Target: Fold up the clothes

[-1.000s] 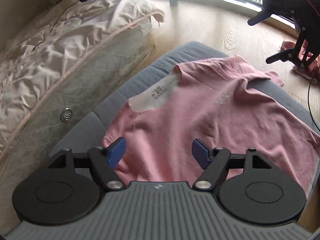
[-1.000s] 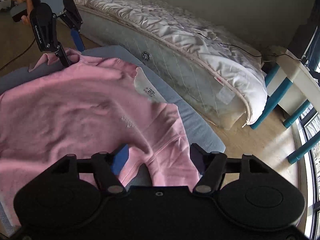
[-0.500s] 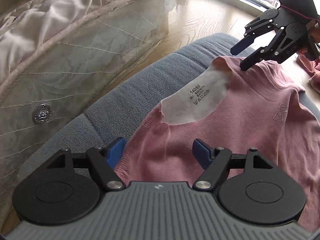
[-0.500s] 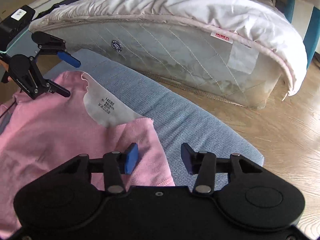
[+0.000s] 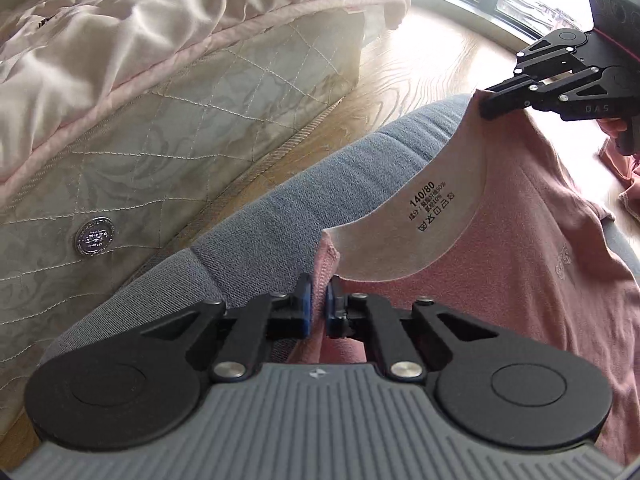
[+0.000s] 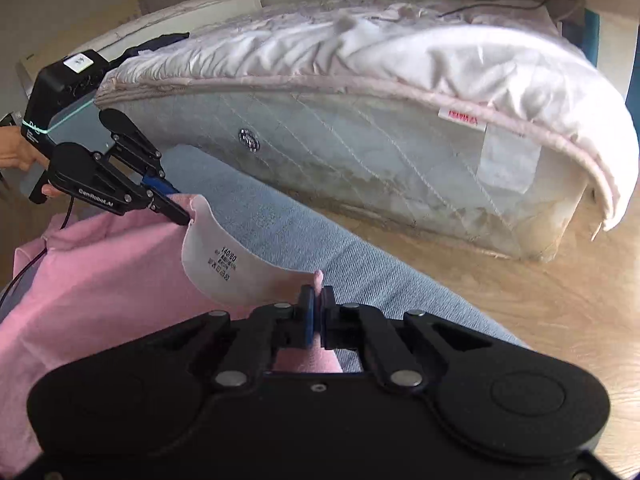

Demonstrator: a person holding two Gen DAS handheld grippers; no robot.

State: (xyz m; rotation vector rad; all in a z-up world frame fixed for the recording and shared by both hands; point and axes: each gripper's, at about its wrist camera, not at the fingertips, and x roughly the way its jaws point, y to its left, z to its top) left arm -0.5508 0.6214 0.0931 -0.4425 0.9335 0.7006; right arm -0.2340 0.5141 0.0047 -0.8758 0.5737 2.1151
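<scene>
Printed neck label [image 5: 430, 206] inside the collar of the pink shirt [image 5: 532, 264]: "140/80" in black, legible in both wrist views; beneath it a line of small characters, too fine to read, and a row of care symbols. Left gripper [image 6: 176, 210]: white lettering "GenRobot.AI" on its black linkage. Right gripper [image 5: 490, 106]: embossed letters "DAS" on its body. Mattress [image 6: 360, 152]: a red tag on the piping and a round silver badge on the side panel, both illegible.
</scene>
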